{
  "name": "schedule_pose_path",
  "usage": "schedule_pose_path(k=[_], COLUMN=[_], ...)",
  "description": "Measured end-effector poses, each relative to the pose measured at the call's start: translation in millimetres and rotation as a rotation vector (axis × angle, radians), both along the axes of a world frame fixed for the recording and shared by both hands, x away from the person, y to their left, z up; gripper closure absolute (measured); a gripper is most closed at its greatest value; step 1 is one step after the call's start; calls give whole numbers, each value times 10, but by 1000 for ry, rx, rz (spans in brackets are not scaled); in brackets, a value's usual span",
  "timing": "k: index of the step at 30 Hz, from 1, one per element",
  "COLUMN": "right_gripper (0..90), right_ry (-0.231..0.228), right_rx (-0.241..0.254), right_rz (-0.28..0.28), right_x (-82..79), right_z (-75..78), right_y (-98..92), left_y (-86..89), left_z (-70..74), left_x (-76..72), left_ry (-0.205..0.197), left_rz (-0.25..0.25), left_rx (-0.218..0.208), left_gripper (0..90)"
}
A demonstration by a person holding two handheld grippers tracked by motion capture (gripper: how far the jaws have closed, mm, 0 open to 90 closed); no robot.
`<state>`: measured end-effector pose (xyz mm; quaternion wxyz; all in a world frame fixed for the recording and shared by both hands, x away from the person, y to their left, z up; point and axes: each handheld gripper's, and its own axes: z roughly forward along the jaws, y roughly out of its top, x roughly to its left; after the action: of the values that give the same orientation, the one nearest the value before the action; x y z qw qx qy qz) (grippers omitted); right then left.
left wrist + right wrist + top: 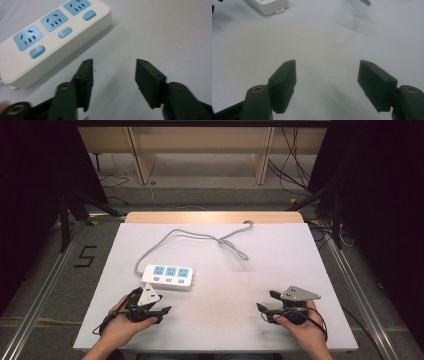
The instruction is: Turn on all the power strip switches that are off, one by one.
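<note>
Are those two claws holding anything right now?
No. The left claw and right claw both stand open over the bare table, near the power strip.

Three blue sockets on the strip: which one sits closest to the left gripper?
The end socket farthest from the strip's small tab end; it lies nearest the left gripper. The middle socket and third socket lie farther along the power strip.

White power strip [168, 277] with 3 blue sockets on white table [280, 270], grey cord [200, 238] looping behind. Left gripper [161, 306] just beside it; right gripper [265, 301] well apart, jaws apart.
</note>
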<state>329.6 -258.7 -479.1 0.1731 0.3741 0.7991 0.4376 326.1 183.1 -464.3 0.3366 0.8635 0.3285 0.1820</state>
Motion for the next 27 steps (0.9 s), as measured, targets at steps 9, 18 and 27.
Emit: schedule_pose_path(k=[9,18,27], right_gripper=[321,321,322], right_ry=[-2,-1,-1], right_rx=[-3,-7,-7], right_rz=[2,3,4], right_x=[3,3,1], right_z=[-2,-3,-3], right_y=[1,3,4], left_y=[39,58,94], left_z=[117,155,156], left_x=[34,109,167], left_ry=[6,5,22], left_rz=[41,74,103], left_rx=[29,27,20], left_gripper=[895,894,895])
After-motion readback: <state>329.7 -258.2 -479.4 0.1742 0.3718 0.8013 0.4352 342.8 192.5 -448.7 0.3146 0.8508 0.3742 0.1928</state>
